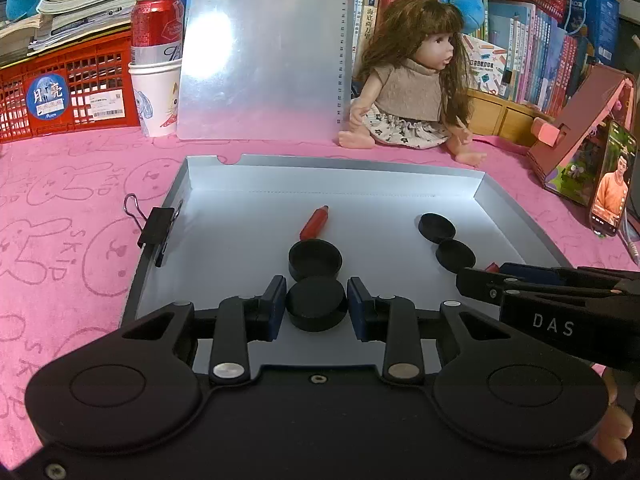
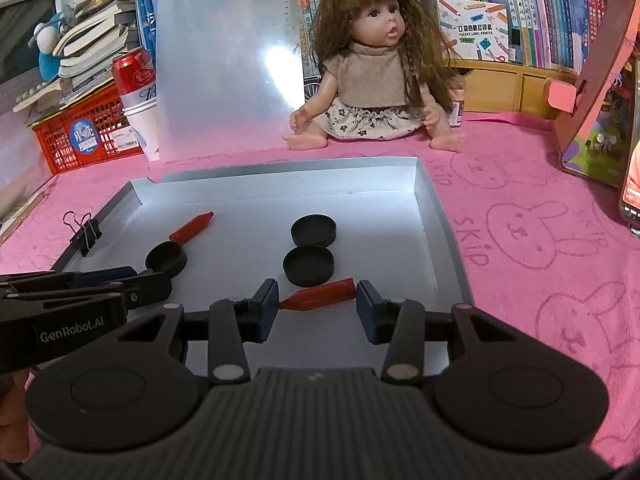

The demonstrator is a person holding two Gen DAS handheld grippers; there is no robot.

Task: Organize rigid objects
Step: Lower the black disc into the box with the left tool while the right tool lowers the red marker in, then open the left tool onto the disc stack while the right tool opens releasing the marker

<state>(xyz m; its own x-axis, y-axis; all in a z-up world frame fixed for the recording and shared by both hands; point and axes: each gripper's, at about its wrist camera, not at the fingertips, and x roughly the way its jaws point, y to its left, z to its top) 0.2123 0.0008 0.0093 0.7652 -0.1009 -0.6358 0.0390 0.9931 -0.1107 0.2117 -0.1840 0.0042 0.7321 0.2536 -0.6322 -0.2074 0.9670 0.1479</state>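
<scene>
A shallow silver tray (image 1: 504,200) (image 2: 444,232) lies on the pink cloth. In the left wrist view my left gripper (image 1: 317,305) has its blue pads on both sides of a black round cap (image 1: 316,307); small gaps show at each side. A second cap (image 1: 315,258) lies just beyond it, with a red crayon (image 1: 316,222) behind. Two more caps (image 1: 437,225) (image 1: 455,255) lie at the right. In the right wrist view my right gripper (image 2: 317,300) is open around a second red crayon (image 2: 320,295) lying crosswise between the pads.
A black binder clip (image 1: 156,224) grips the tray's left wall. A doll (image 1: 412,80), an upright clear clipboard (image 1: 264,48), a red can in paper cups (image 1: 156,64) and a red crate (image 1: 64,88) stand behind. A phone (image 1: 612,184) leans at the right.
</scene>
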